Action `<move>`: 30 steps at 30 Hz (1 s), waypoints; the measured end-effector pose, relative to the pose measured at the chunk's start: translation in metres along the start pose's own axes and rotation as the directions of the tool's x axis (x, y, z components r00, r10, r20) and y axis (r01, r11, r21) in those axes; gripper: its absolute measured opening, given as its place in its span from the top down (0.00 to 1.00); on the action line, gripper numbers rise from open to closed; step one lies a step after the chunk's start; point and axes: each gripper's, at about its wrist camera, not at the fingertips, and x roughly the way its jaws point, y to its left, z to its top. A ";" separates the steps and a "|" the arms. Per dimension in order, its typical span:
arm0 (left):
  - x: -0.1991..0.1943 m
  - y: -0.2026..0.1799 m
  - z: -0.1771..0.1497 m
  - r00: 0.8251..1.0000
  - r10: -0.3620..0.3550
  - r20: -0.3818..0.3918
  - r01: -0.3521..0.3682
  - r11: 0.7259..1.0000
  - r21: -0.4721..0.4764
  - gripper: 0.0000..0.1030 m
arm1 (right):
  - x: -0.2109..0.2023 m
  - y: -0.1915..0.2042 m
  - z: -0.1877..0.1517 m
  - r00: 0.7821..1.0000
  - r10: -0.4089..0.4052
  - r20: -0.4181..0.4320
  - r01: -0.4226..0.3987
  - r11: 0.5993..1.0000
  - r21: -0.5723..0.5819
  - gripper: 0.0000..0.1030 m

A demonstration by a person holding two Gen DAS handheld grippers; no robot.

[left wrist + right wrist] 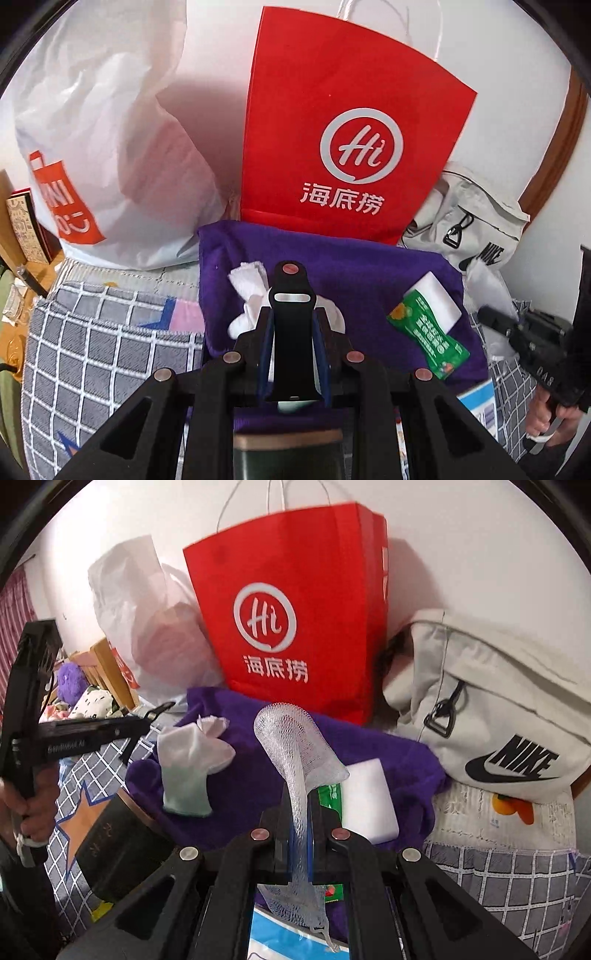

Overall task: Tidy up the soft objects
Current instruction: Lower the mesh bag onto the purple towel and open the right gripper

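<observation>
Soft objects lie on the purple cloth (388,771) spread over the checked bedding (92,332), directly ahead of both grippers. We see a white sock (192,771) at the cloth's left part, a white sponge block (365,801) at its right part, and a green packet (428,332) partly overlapping the sponge block.

We hold the left gripper (291,321) clamped on a black strap (291,295), which stands up between the nearly closed jaws and rises past the tips. In the left wrist view the sock lies just behind and beside that strap.

We hold the right gripper (299,812) fully together on a white mesh sleeve (295,738), which arches upward from the tips and also trails down beneath them. The sponge block sits just right of these tips.

A red paper bag (351,129) stands at the far edge of the cloth, with a white plastic bag (103,129) to its left and a pale backpack (498,709) to its right, all against the wall. Bare bedding remains left of the cloth
</observation>
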 end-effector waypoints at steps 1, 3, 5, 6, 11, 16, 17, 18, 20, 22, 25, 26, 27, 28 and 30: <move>0.004 0.001 0.002 1.000 -0.004 -0.002 0.004 1.000 -0.002 0.80 | 0.004 -0.001 -0.001 1.000 0.000 -0.013 0.000 1.000 0.001 0.95; 0.010 0.003 0.003 1.000 -0.004 -0.008 0.004 1.000 -0.008 0.80 | 0.012 -0.004 -0.003 0.999 0.007 -0.034 -0.006 1.000 0.013 0.95; 0.019 0.007 0.003 1.000 -0.008 -0.021 0.007 1.000 -0.024 0.80 | 0.019 -0.006 -0.005 0.998 0.023 -0.059 -0.022 1.000 0.021 0.95; 0.022 0.008 0.003 1.000 -0.014 -0.027 0.013 0.999 -0.032 0.80 | 0.023 -0.006 -0.007 0.997 0.032 -0.073 -0.031 0.999 0.019 0.95; 0.041 0.011 0.001 0.997 -0.007 -0.076 0.005 1.000 -0.028 0.80 | 0.045 -0.005 -0.014 0.989 0.050 -0.140 -0.048 0.999 0.015 0.95; 0.052 0.012 -0.003 0.994 -0.005 -0.108 0.002 1.000 -0.030 0.80 | 0.057 -0.008 -0.018 0.984 0.034 -0.173 -0.030 0.999 0.024 0.95; 0.055 0.012 -0.004 0.993 -0.005 -0.115 0.002 1.000 -0.027 0.80 | 0.058 -0.009 -0.018 0.984 0.029 -0.176 -0.025 0.999 0.028 0.95; 0.056 0.012 -0.004 0.993 -0.004 -0.121 0.001 1.000 -0.027 0.80 | 0.059 -0.011 -0.019 0.984 0.020 -0.179 -0.015 0.999 0.030 0.95; 0.059 0.014 -0.006 0.991 -0.006 -0.133 0.002 0.999 -0.032 0.80 | 0.060 -0.015 -0.019 0.983 0.005 -0.184 0.002 0.999 0.039 0.92; 0.063 0.015 -0.007 0.989 -0.008 -0.145 0.003 0.999 -0.035 0.80 | 0.063 -0.019 -0.020 0.980 0.009 -0.198 0.001 0.999 0.051 0.92; 0.064 0.013 -0.008 0.988 -0.007 -0.152 0.003 1.000 -0.029 0.80 | 0.066 -0.019 -0.021 0.979 0.012 -0.205 -0.001 0.999 0.054 0.91; 0.064 0.013 -0.008 0.988 -0.006 -0.151 0.001 1.000 -0.028 0.80 | 0.066 -0.018 -0.022 0.978 0.014 -0.208 -0.003 0.999 0.054 0.88; 0.064 0.013 -0.008 0.988 -0.004 -0.154 0.000 1.000 -0.026 0.80 | 0.066 -0.018 -0.021 0.978 0.017 -0.209 -0.005 0.998 0.055 0.81; 0.064 0.012 -0.009 0.987 -0.002 -0.161 -0.001 1.000 -0.018 0.80 | 0.066 -0.016 -0.021 0.978 0.019 -0.207 -0.007 0.998 0.056 0.77; 0.063 0.011 -0.008 0.987 0.004 -0.161 -0.007 1.000 -0.017 0.77 | 0.066 -0.014 -0.020 0.977 0.030 -0.209 -0.018 0.998 0.059 0.63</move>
